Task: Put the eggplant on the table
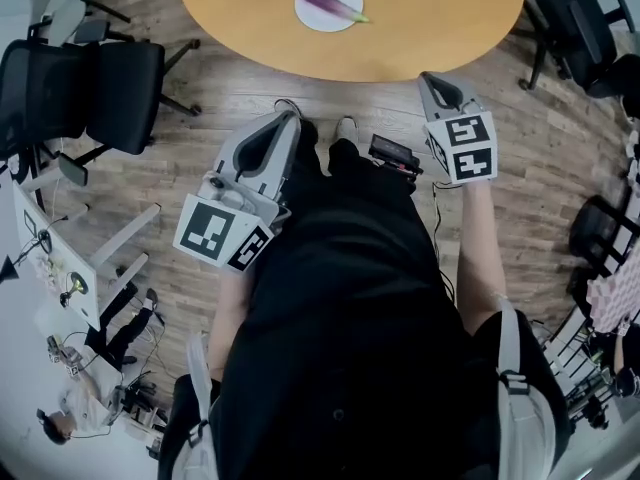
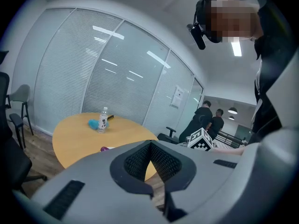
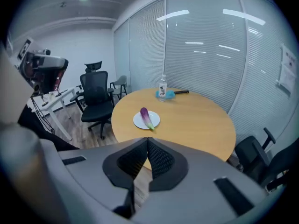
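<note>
A purple eggplant [image 1: 328,1] lies on a white plate [image 1: 318,18] near the front edge of the round wooden table [image 1: 420,28]. In the right gripper view the eggplant [image 3: 146,116] on its plate [image 3: 139,122] lies straight ahead, well beyond the jaws. My left gripper [image 1: 287,118] and right gripper [image 1: 428,76] are held in front of the person's body, short of the table edge. Both are shut with nothing between the jaws: left gripper [image 2: 150,142], right gripper [image 3: 148,139]. Only a sliver of the eggplant [image 2: 104,149] shows over the left jaws.
A water bottle [image 3: 163,91] and a blue object [image 3: 171,94] stand at the table's far side. Black office chairs [image 1: 100,93] are at the left and more chairs [image 1: 580,18] at the right. Two people [image 2: 205,118] stand far behind the glass wall.
</note>
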The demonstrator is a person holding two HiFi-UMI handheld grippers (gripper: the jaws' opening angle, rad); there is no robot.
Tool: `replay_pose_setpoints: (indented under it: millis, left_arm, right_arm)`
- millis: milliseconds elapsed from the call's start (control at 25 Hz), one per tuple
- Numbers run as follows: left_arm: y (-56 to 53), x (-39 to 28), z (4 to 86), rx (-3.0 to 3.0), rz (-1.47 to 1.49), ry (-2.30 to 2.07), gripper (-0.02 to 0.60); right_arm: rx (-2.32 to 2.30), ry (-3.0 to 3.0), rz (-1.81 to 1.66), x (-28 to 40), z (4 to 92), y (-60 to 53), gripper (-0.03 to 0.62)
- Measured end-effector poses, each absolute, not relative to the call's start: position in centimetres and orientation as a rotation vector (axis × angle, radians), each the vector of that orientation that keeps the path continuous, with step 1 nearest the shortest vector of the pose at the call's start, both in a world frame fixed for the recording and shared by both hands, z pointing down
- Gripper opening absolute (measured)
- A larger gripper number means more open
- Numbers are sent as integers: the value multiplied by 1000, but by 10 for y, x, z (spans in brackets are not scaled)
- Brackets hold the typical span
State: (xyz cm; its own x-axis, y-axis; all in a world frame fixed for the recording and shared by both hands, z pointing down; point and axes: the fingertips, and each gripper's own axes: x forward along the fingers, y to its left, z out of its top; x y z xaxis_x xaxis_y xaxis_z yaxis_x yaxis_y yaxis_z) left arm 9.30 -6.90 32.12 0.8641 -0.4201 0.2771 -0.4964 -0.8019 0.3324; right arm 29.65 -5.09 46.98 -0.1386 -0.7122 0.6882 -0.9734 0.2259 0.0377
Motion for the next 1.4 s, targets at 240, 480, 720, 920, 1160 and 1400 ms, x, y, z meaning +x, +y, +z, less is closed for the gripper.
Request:
replay_pose_setpoints:
  millis: [240, 480, 720, 920, 1160, 1400]
  left_arm:
    - [-68, 79, 319, 2646, 269, -697, 12]
    - [-66, 54, 311, 2673, 259, -669, 11]
    - [-52, 4, 311, 2652, 226, -675, 12]
    - [-38, -46, 316, 2632, 196, -658, 12]
    - [-9, -88, 313, 2642, 142, -590, 12]
    - [20, -126, 329, 2633, 171, -489, 12]
  right_arm:
    - [1549, -2030, 590, 276, 462, -45, 17]
    - [1663, -2082, 707, 255, 449, -39, 17]
    - [1687, -2138, 750, 209, 430, -24, 17]
    - [1689, -2144, 740, 150, 415, -7, 17]
    - [1695, -2144, 728, 96, 398, 26, 17]
    - [1761, -2158, 760, 44, 386, 58, 17]
